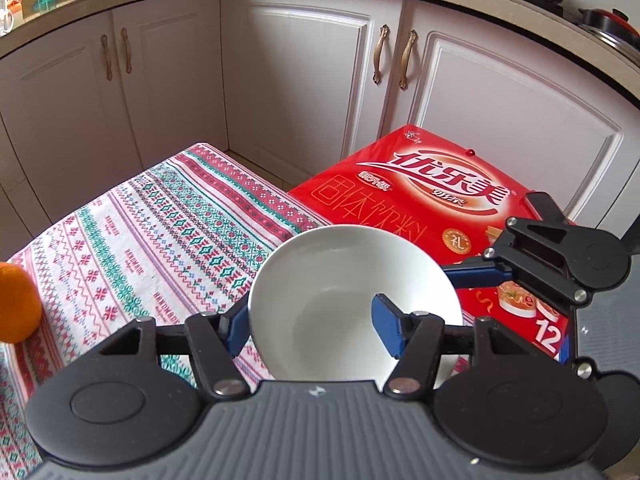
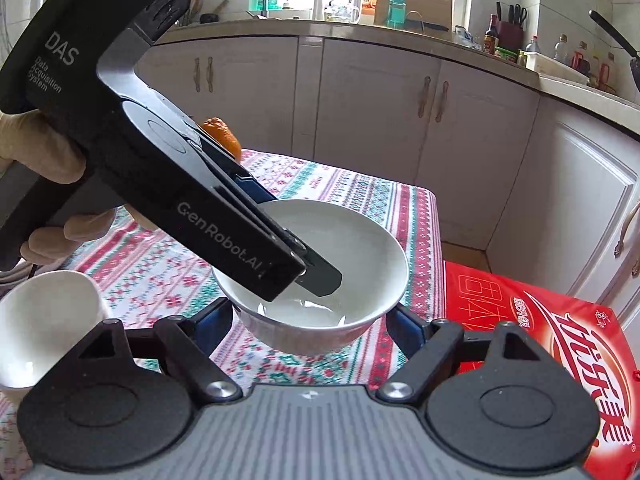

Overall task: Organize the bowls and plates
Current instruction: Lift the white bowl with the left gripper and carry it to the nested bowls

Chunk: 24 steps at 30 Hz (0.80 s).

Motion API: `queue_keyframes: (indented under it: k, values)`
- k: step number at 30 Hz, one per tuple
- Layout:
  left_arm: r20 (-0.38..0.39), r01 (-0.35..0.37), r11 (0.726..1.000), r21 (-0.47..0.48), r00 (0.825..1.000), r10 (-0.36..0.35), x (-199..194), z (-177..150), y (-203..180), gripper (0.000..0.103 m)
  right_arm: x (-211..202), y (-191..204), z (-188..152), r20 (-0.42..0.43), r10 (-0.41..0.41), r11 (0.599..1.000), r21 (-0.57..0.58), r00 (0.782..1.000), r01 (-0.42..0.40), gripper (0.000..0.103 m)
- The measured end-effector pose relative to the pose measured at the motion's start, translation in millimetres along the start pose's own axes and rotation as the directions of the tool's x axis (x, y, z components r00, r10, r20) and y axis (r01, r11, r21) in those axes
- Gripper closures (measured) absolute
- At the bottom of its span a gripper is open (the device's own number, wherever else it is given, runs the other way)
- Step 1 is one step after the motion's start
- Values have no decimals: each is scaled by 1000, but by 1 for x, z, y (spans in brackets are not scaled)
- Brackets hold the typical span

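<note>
A white bowl (image 1: 352, 300) sits at the right edge of the patterned tablecloth; it also shows in the right wrist view (image 2: 360, 280). My left gripper (image 1: 312, 326) has one finger outside the bowl's left wall and one inside, closed on the rim. In the right wrist view the left gripper reaches down into the bowl from the upper left. My right gripper (image 2: 316, 320) is open, its fingers on either side of the bowl's base. A second white bowl (image 2: 44, 324) lies at the lower left of the right wrist view.
An orange (image 1: 16, 304) sits on the tablecloth (image 1: 160, 240) to the left, also in the right wrist view (image 2: 224, 136). A red carton (image 1: 432, 200) stands beside the table on the right. White cabinets (image 1: 300, 80) lie behind.
</note>
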<state>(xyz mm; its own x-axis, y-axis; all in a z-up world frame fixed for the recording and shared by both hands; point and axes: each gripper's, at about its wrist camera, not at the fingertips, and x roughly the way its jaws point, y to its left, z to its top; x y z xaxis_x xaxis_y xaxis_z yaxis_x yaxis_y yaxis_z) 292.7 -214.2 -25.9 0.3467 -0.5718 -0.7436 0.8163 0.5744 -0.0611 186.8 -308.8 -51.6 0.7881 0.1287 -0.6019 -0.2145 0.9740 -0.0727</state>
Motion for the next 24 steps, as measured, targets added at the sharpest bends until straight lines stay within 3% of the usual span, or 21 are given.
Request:
queue_keyframes:
  k: [24]
  values:
    - [76,-105,993,-59,991,109,-110,-62,-22,41,-73,67,7,36,170,983,-82,985,-166,16]
